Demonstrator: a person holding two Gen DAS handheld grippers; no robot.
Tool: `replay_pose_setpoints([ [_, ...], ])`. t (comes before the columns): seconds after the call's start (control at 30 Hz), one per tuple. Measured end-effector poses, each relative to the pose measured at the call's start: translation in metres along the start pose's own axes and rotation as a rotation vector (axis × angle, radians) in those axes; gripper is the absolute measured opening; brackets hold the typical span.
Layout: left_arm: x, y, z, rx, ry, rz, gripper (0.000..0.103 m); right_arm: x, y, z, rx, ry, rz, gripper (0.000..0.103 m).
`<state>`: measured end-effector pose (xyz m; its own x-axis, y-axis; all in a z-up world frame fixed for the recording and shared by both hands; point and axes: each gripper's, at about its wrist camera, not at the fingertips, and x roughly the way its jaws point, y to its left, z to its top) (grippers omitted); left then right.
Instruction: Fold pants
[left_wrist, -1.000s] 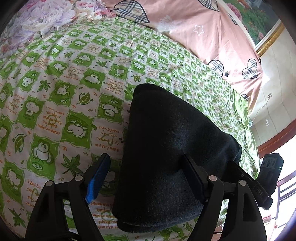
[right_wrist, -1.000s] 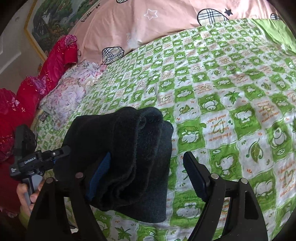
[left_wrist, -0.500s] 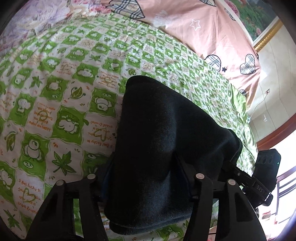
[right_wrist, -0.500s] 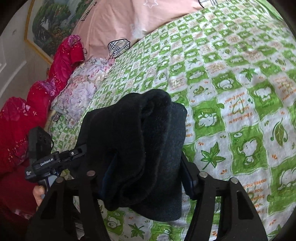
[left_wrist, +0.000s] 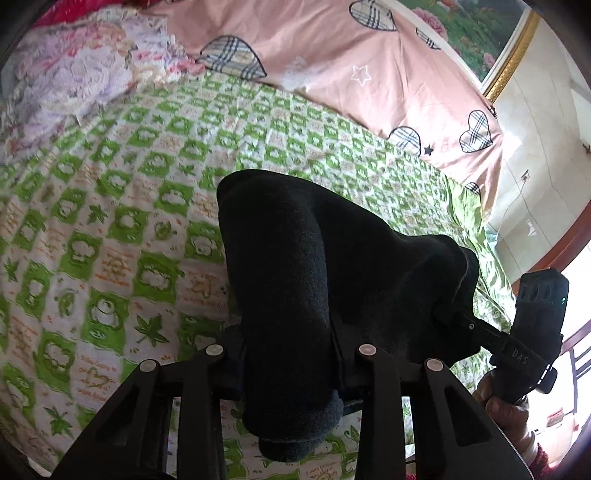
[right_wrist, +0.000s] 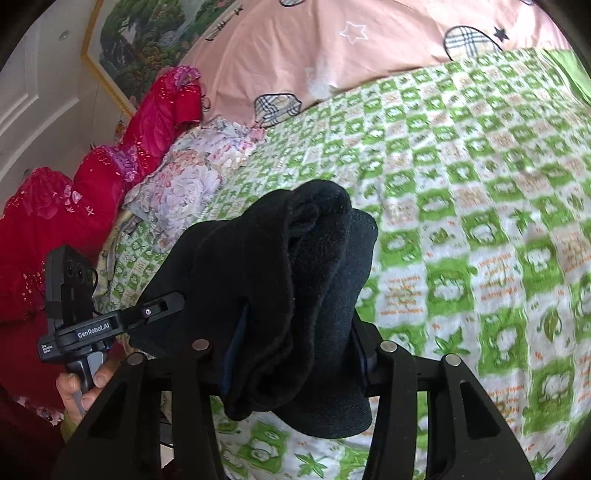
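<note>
Around you, the green-checked sheet (left_wrist: 110, 229) covers the bed, with a pink quilt (left_wrist: 332, 70) patterned with plaid hearts lying along its far edge. A floral pillow (right_wrist: 184, 181) sits at the far corner in the right wrist view, and red bedding (right_wrist: 74, 206) is heaped beyond it at the bed's side. A framed painting (right_wrist: 147, 44) hangs on the wall behind the quilt.

The sheet beyond the bundle, toward the pink quilt, lies flat, and in the right wrist view it runs wide and bare off to the right side of the bed.

The black pants (left_wrist: 314, 280) are gathered into a thick folded bundle near the bed's near edge, fuzzy in texture, with rolled layers showing at one end (right_wrist: 317, 236). Your left tool (left_wrist: 288, 365) is clamped on one end of the bundle, and your right tool (right_wrist: 295, 354) is clamped on the layered end. The cloth sags between the two.
</note>
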<state>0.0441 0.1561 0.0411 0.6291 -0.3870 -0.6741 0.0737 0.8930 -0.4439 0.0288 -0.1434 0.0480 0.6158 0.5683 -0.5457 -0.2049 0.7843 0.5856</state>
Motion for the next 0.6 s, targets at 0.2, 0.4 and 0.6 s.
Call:
replay_pose_setpoints([
  [0.2,-0.021,0.013,0.019,-0.015,-0.060,0.026,0.033,0.021,0.014,0.027,-0.041,-0.003,0.040,0.049],
  [0.4,-0.024,0.031,0.041,-0.036,-0.098,0.070,0.033,0.048,0.028,0.052,-0.077,0.005,0.077,0.049],
  [0.6,-0.014,0.055,0.057,-0.071,-0.095,0.101,0.033,0.079,0.030,0.064,-0.076,0.033,0.084,0.049],
])
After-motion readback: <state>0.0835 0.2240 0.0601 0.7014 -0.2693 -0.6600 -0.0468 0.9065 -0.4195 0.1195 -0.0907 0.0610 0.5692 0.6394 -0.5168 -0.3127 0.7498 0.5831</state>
